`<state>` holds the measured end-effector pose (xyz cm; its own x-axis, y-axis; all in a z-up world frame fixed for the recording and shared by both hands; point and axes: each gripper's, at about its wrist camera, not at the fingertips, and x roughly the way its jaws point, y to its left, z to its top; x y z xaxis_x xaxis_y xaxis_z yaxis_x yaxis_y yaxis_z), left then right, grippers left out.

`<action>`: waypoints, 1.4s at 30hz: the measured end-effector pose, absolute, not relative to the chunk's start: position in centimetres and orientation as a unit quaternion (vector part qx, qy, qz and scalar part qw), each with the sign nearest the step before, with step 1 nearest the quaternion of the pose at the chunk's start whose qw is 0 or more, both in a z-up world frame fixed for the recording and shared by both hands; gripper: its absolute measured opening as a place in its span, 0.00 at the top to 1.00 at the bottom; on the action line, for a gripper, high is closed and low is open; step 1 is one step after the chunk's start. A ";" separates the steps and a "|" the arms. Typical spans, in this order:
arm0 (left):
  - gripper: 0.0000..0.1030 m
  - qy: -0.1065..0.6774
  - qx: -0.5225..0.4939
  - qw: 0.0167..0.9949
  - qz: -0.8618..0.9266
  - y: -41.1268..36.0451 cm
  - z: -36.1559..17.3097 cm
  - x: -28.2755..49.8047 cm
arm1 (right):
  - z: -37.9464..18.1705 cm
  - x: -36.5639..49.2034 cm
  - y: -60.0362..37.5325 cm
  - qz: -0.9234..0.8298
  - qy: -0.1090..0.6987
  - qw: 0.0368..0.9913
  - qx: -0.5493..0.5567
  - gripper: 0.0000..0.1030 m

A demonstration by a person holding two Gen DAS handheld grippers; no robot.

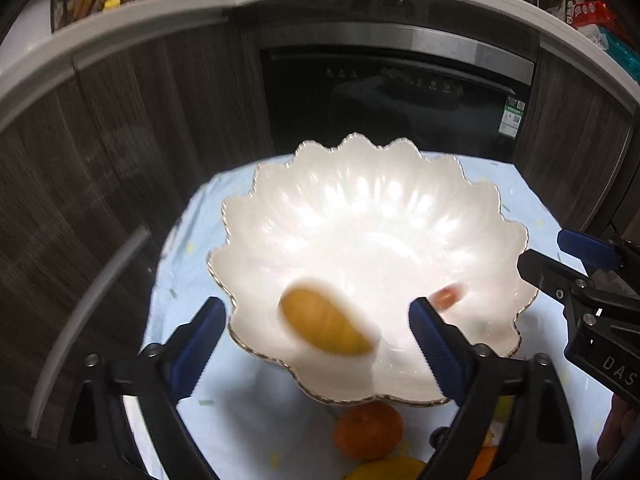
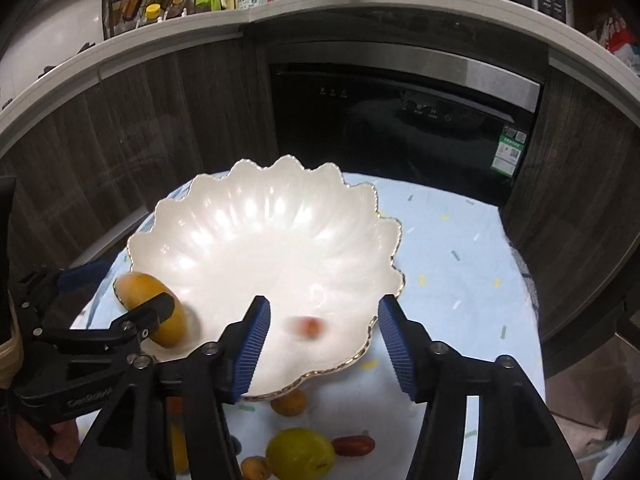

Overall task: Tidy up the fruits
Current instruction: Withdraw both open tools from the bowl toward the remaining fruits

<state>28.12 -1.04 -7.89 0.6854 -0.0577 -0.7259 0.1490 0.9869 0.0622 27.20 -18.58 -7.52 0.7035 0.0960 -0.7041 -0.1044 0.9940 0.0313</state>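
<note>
A white scalloped bowl (image 1: 372,240) sits on a pale blue cloth-covered surface (image 2: 460,264). Two fruits are inside it, both blurred: a yellow mango (image 1: 326,326) and a small red fruit (image 2: 308,326). Both the left gripper (image 1: 316,346) and right gripper (image 2: 324,344) have jaws open, empty. Several fruits still lie outside the bowl: an orange (image 1: 368,430), a lemon (image 2: 300,454), a red tomato (image 2: 354,445). The sorting looks early.

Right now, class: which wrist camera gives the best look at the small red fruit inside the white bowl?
The right wrist view: the small red fruit lies unobstructed, though motion-blurred, in the white bowl between that gripper's open fingers. The left wrist view shows only part of it, blurred, beside the left gripper's finger.
</note>
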 end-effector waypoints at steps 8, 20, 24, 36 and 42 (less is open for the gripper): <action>0.04 0.382 0.056 0.921 -0.050 -0.8 -6.7 27.5 | -6.3 26.5 -18.9 0.043 0.364 0.930 -0.001 0.27; 0.04 0.360 0.046 0.931 -0.048 0.0 -4.0 24.6 | -3.4 23.8 -18.7 0.036 0.334 0.942 -0.001 0.25; 0.04 0.351 0.046 0.934 -0.048 0.1 -3.2 23.4 | -2.4 22.6 -18.7 0.033 0.323 0.946 -0.004 0.25; 0.04 0.329 0.047 0.942 -0.049 0.0 -1.3 20.2 | -0.6 19.4 -19.0 0.027 0.302 0.953 -0.004 0.25; 0.04 0.322 0.048 0.944 -0.051 -0.1 -0.8 19.1 | -0.3 18.3 -19.4 0.026 0.296 0.955 -0.005 0.25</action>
